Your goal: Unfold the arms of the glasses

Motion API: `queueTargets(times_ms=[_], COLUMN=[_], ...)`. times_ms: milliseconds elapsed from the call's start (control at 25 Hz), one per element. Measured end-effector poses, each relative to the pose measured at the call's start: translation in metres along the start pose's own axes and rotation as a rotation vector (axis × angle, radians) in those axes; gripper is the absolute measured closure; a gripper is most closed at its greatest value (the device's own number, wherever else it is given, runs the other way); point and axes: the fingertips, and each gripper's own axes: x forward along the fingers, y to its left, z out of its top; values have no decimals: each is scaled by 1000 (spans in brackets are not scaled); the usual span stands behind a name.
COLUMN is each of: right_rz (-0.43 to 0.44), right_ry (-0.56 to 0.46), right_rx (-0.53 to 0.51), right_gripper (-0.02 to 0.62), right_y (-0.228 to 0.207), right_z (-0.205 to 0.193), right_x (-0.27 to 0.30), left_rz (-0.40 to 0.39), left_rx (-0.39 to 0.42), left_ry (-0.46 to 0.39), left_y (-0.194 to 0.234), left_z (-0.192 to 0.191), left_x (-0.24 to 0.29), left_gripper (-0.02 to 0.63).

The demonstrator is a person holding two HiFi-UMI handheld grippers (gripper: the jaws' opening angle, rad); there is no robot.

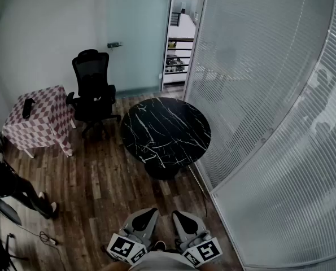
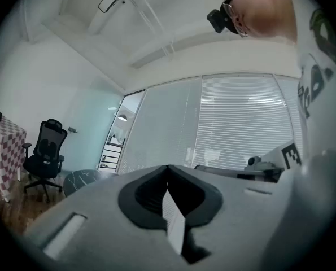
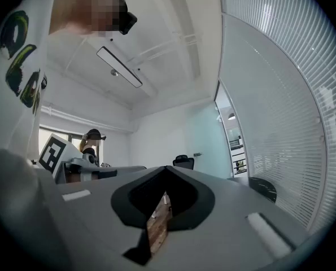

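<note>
L gripper [image 2: 168,171] & R gripper [image 3: 166,173] level, both w/ fingers closed on nothing, round black marble tabletop [image 1: 165,130] at 12 o'clock, office chair [image 1: 93,89] at 10.

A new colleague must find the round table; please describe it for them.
Start at the curved glass wall with blinds on the right. Close beside it, on the wooden floor, stands the round table. Unlike the checked-cloth table at the left, its top is black with white veins.
</note>
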Motion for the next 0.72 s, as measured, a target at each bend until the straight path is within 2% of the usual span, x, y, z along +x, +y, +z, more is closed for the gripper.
queueTargets(times_ms=[440, 720], right_rz=[-18, -12], right_ry=[-43, -27], right_rx=[57, 76], right_gripper=[594, 594], right_y=[-8, -24], right_z=[5, -3], right_x=[-8, -17], left_rz=[-11, -6], left_rx=[-3, -13], left_ry=[11, 29], left_y=[-4, -15], left_z=[-5, -18], left_x=[2, 17], left_gripper=[601, 601])
